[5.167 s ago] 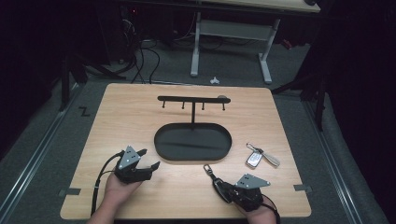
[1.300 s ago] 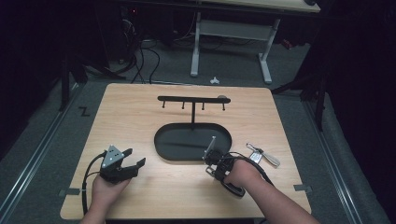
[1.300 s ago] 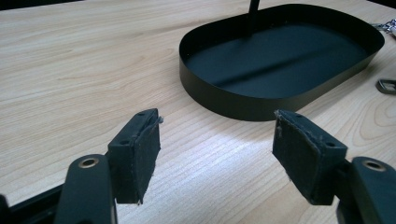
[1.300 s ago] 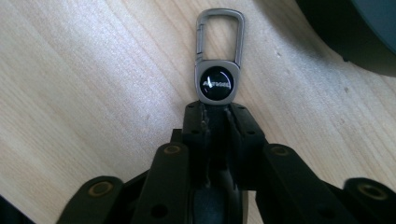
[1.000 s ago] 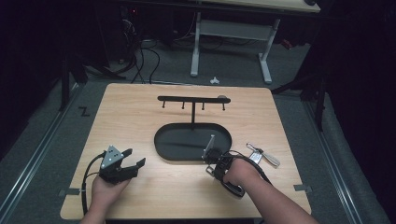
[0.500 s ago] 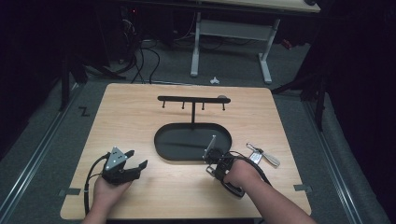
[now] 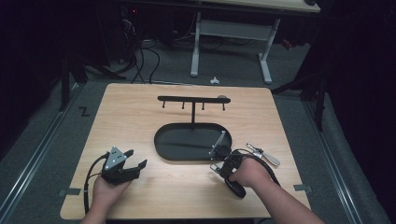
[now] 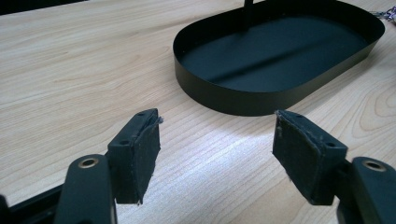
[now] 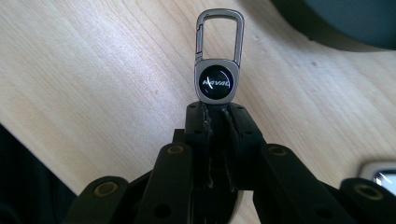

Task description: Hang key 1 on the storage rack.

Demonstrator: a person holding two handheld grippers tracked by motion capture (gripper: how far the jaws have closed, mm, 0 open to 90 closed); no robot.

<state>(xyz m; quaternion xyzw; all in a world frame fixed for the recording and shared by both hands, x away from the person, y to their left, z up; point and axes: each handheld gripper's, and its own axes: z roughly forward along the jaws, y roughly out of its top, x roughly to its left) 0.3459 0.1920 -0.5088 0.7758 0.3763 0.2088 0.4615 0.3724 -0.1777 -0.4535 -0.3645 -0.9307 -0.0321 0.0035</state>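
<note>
A silver keychain with a carabiner clip and a round dark emblem (image 9: 218,81) sticks out past the tips of my right gripper (image 9: 217,108), whose jaws are shut on its lower end. From above, that keychain (image 7: 218,142) rises over the near right rim of the black oval tray (image 7: 161,148), with the right gripper (image 7: 216,154) just in front of the rim. A black T-shaped stand with several small hooks (image 7: 192,99) rises from the tray's far side. My left gripper (image 7: 136,158) rests near the table's front left, open, nothing between its pads (image 8: 140,154).
A silver key fob with a ring (image 7: 264,154) lies on the wooden table (image 7: 130,121) right of the tray; its corner (image 9: 380,175) shows beside the right gripper. The tray wall (image 8: 233,95) stands ahead of the left jaws. A white desk frame (image 7: 231,32) and cables sit behind the table.
The right gripper has lifted a little with the keychain held in it, after coming forward from the table's front edge to the tray. The left hand has stayed about where it was.
</note>
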